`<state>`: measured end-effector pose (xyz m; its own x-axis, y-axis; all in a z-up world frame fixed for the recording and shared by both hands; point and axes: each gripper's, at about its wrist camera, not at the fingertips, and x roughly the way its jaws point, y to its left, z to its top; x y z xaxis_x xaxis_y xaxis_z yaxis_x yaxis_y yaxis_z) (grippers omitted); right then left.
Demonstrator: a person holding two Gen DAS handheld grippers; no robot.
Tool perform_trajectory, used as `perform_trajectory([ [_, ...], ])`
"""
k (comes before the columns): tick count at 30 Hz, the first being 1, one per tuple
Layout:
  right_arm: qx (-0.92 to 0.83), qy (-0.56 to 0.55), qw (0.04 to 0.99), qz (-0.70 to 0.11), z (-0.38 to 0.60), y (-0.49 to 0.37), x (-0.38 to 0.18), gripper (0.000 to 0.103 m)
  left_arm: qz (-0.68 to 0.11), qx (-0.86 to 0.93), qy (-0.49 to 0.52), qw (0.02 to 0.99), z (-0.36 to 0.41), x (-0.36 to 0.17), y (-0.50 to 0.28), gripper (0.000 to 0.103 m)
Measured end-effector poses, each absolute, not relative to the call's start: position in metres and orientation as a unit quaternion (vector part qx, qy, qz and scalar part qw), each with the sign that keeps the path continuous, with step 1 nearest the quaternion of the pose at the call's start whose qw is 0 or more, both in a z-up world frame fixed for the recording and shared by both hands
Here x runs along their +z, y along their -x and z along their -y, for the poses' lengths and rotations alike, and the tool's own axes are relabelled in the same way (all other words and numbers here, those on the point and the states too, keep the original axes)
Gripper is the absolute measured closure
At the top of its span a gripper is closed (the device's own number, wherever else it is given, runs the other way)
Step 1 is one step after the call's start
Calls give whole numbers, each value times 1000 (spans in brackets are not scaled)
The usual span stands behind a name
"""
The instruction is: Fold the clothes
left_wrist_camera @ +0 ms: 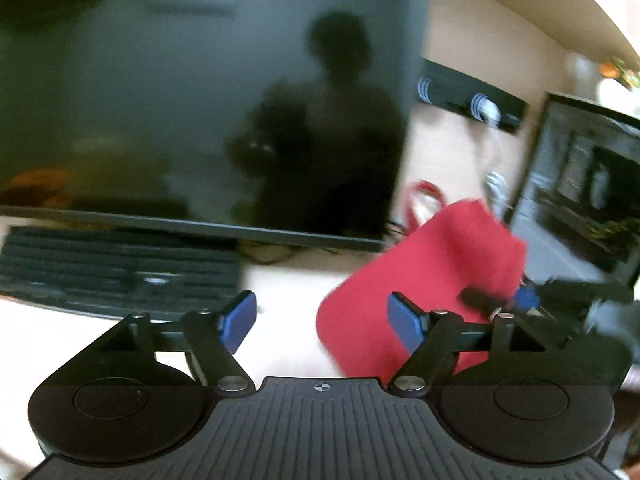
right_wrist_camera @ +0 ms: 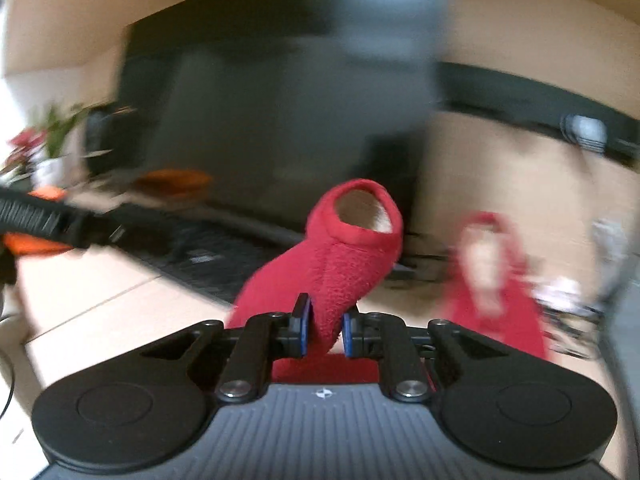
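Meanwhile our right claw [right_wrist_camera: 325, 330] clamps red garment [right_wrist_camera: 340, 264] lifted above surface [left_wrist_camera: 280, 288]; left claw [left_wrist_camera: 322, 322] gapes empty. Monitor [left_wrist_camera: 200, 100], keyboard [left_wrist_camera: 120, 268] close behind.

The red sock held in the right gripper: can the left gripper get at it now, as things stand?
Probably yes. The left gripper is open and empty, and the red sock hangs just to its right, pinched by the right gripper. Only bare desk shows between them; blur hides the exact gap.
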<state>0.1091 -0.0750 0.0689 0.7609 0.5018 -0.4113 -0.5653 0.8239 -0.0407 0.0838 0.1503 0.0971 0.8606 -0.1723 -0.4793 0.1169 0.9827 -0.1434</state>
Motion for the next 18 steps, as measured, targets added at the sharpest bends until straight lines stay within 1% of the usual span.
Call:
perform_trajectory([
  [3, 228, 55, 949, -211, 133, -122, 70, 88, -270, -108, 36, 956, -114, 88, -99, 18],
  [7, 188, 19, 938, -290, 187, -133, 39, 88, -296, -143, 5, 944, -72, 70, -115, 13],
  [10, 177, -11, 922, -343, 208, -139, 10, 84, -325, -158, -22, 932, -49, 50, -122, 11],
  [13, 180, -24, 917, -355, 205, -135, -2, 81, -355, -166, -44, 919, -35, 28, -127, 11],
  [15, 184, -21, 917, -354, 201, -133, -1, 74, -370, -166, -53, 912, -30, 16, -128, 11],
  [17, 188, -19, 916, -354, 208, -128, 1, 72, -381, -168, -54, 908, -28, 9, -129, 11],
  [18, 188, -17, 917, -352, 209, -128, 2, 69, -384, -167, -54, 906, -27, 6, -130, 11],
])
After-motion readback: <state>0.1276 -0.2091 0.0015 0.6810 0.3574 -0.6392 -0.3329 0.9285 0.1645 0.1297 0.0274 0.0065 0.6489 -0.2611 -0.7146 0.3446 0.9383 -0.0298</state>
